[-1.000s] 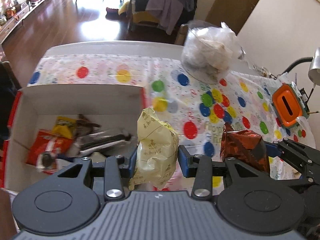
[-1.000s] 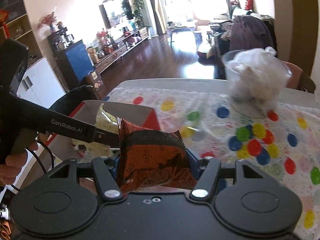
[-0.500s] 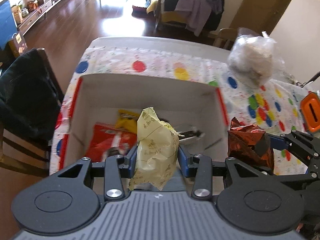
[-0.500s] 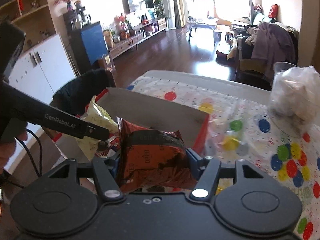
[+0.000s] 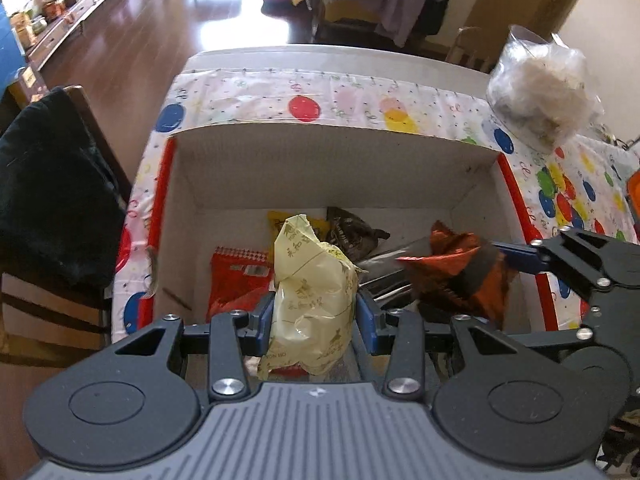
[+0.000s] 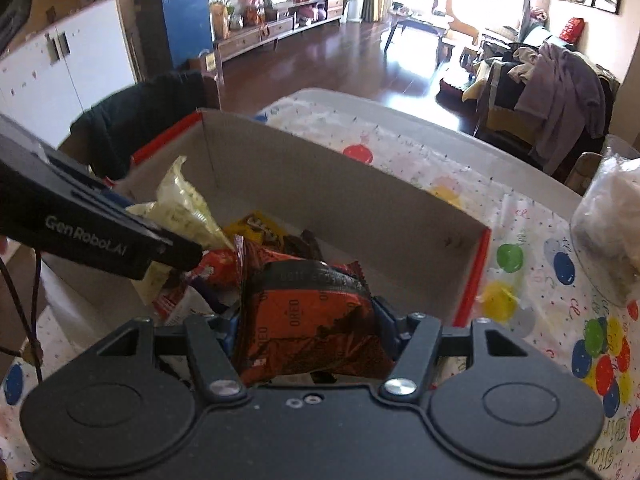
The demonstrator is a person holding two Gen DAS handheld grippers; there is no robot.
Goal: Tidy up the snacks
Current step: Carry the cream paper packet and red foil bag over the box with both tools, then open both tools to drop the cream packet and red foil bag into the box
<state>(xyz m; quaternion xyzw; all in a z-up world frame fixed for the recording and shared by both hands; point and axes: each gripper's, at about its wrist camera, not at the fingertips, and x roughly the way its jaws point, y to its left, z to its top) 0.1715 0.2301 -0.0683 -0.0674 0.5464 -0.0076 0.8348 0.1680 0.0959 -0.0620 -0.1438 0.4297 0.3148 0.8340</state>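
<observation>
My left gripper is shut on a pale yellow snack bag and holds it over the near part of a white cardboard box with red edges. My right gripper is shut on a red-orange Oreo packet, also over the box. The packet shows at the right in the left wrist view. The yellow bag shows at the left in the right wrist view. Several packets lie on the box floor: a red one, a yellow one, a dark brown one.
The box stands on a table with a balloon-print cloth. A clear bag of pale food sits at the far right. An orange container is at the right edge. A chair with dark cloth stands left of the table.
Both grippers have moved left from above the tablecloth to above the box, each still holding its packet. The box now fills the middle of both views.
</observation>
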